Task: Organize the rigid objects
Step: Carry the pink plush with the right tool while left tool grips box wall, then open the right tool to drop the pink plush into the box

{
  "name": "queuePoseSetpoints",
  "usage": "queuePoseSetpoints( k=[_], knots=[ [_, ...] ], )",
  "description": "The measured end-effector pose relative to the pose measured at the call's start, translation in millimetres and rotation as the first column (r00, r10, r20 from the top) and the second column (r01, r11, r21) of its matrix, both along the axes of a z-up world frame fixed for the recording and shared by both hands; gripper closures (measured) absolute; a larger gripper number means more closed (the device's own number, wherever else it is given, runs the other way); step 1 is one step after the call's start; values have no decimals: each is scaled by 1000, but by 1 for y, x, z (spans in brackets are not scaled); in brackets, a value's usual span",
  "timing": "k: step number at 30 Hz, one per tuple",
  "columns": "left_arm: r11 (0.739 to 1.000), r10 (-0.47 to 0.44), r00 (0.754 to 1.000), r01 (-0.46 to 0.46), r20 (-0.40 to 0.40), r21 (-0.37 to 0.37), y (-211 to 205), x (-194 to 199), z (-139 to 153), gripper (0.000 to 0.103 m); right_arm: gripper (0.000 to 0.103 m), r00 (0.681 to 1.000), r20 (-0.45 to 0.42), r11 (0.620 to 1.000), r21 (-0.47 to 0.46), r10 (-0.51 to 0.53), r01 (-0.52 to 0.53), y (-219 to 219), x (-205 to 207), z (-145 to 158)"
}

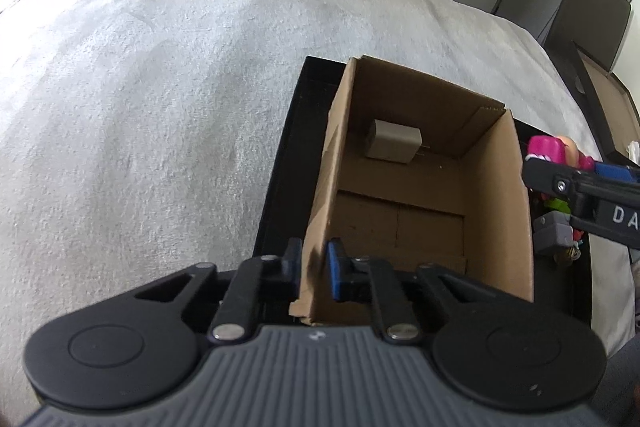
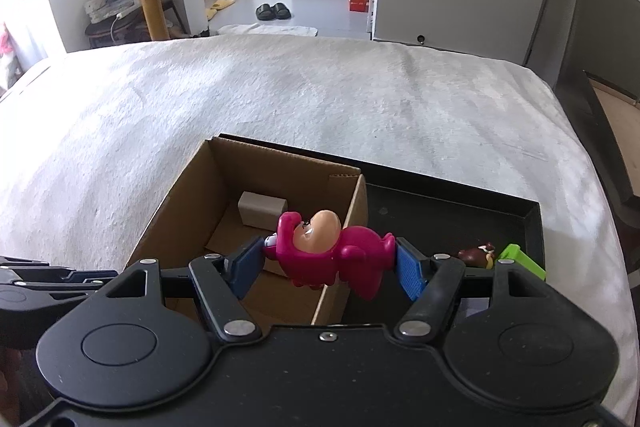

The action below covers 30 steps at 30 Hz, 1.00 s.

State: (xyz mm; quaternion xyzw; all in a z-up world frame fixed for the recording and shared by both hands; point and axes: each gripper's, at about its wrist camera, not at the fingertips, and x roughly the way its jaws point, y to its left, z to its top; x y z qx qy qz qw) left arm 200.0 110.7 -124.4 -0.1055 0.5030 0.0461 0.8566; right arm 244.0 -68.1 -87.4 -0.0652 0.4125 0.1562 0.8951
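Cardboard box [image 1: 420, 195] wall pinched by left gripper [image 1: 316, 269] to steady it; right gripper [image 2: 328, 263] fingers clamp pink figure [image 2: 328, 251] above it

Toys and a charger around an open cardboard box on a black tray

The cardboard box [image 1: 496, 195] stands open-topped in the left part of the black tray [image 2: 448, 211], its brown walls upright. A grey-beige plug-in charger block [image 1: 393, 141] lies on its side on the box floor near the far wall. A magenta figurine with a peach face [image 2: 324, 247] lies sideways above the box's right wall, pinched at both ends between blue pads. On the tray right of the box lie a small brown bear figure [image 2: 478, 255] and, touching it, a bright green piece [image 2: 524, 261].
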Motion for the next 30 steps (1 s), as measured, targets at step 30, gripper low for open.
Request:
queuePoseSetpoints(
  k=[30],
  knots=[
    [999, -27, 1000, 27, 5, -36, -1, 1, 0, 94, 27, 1000, 11, 997, -70, 27, -26, -5, 8, -5]
  ],
)
